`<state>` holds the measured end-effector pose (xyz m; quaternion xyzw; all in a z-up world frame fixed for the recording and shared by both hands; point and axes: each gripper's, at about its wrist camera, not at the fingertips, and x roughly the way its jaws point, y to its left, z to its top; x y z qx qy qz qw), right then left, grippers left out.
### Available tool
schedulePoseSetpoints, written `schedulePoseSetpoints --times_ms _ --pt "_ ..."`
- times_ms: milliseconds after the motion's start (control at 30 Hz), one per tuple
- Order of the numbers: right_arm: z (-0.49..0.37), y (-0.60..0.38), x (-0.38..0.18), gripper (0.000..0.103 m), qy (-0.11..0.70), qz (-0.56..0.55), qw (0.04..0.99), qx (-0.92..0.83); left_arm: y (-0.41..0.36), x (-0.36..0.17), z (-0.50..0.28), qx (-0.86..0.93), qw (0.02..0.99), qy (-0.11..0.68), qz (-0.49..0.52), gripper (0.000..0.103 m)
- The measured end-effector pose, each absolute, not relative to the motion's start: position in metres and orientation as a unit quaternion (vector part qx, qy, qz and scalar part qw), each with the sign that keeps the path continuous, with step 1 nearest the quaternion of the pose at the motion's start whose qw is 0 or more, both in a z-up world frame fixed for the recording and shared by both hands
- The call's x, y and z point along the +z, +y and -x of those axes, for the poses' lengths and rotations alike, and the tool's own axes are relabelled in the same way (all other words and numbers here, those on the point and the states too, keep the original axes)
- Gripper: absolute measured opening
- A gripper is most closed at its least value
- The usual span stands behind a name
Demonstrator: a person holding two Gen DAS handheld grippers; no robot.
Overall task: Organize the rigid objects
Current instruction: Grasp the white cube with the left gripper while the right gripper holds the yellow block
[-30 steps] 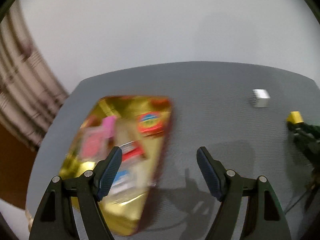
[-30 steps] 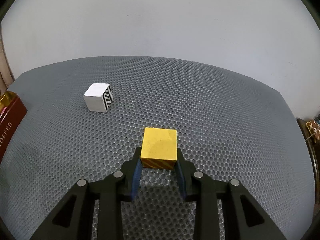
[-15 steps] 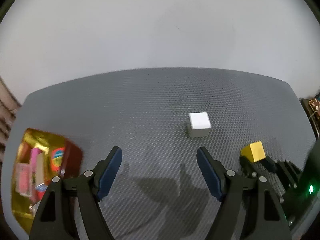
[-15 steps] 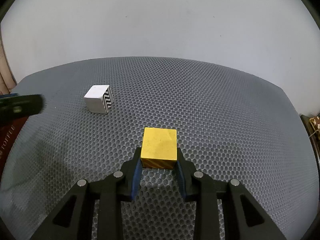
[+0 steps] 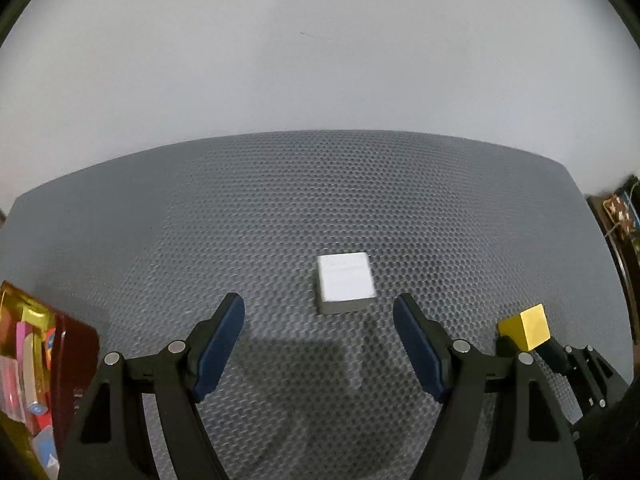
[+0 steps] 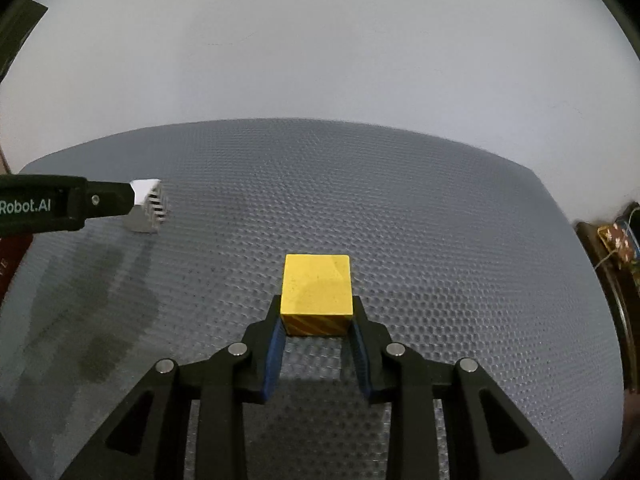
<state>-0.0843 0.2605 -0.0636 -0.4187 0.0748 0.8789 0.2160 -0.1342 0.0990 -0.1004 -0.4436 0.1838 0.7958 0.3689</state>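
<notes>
A white cube [image 5: 345, 282] with a black zigzag side stands on the grey honeycomb mat [image 5: 280, 208]. My left gripper [image 5: 319, 312] is open, and the cube sits just ahead of its fingertips, between them. In the right wrist view the cube [image 6: 149, 206] is partly hidden behind the left gripper's finger [image 6: 108, 200]. My right gripper [image 6: 317, 316] is shut on a yellow cube [image 6: 317, 286] with a striped front face, low over the mat. The yellow cube also shows in the left wrist view [image 5: 525, 326], at the right.
A gold and dark red tin [image 5: 36, 376] holding several small colourful items sits at the mat's left edge; its red side shows in the right wrist view [image 6: 12, 256]. A dark object with a patterned top [image 6: 618, 240] stands past the mat's right edge. A pale wall is behind.
My left gripper has swung right, away from the tin, and come up to the white cube, still open. My right gripper has kept still with the yellow cube.
</notes>
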Motion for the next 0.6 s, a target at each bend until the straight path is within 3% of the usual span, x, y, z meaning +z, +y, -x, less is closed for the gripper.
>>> schedulePoseSetpoints --times_ms 300,367,500,567,600 --pt "0.090 0.250 -0.064 0.030 0.076 0.420 0.215 0.879 0.120 -0.124 0.142 0.795 0.338 0.186 0.467 0.070" --pt "0.092 0.246 -0.064 0.031 0.073 0.421 0.216 0.878 0.121 -0.128 0.145 0.798 0.329 0.185 0.470 0.058" --pt "0.095 0.240 -0.064 0.031 0.072 0.421 0.216 0.878 0.118 -0.135 0.144 0.800 0.323 0.180 0.472 0.043" --pt "0.096 0.238 -0.064 0.031 0.075 0.421 0.215 0.878 0.115 -0.133 0.142 0.801 0.325 0.180 0.470 0.026" --pt "0.097 0.236 -0.064 0.031 0.074 0.421 0.216 0.878 0.113 -0.133 0.142 0.800 0.325 0.180 0.471 0.026"
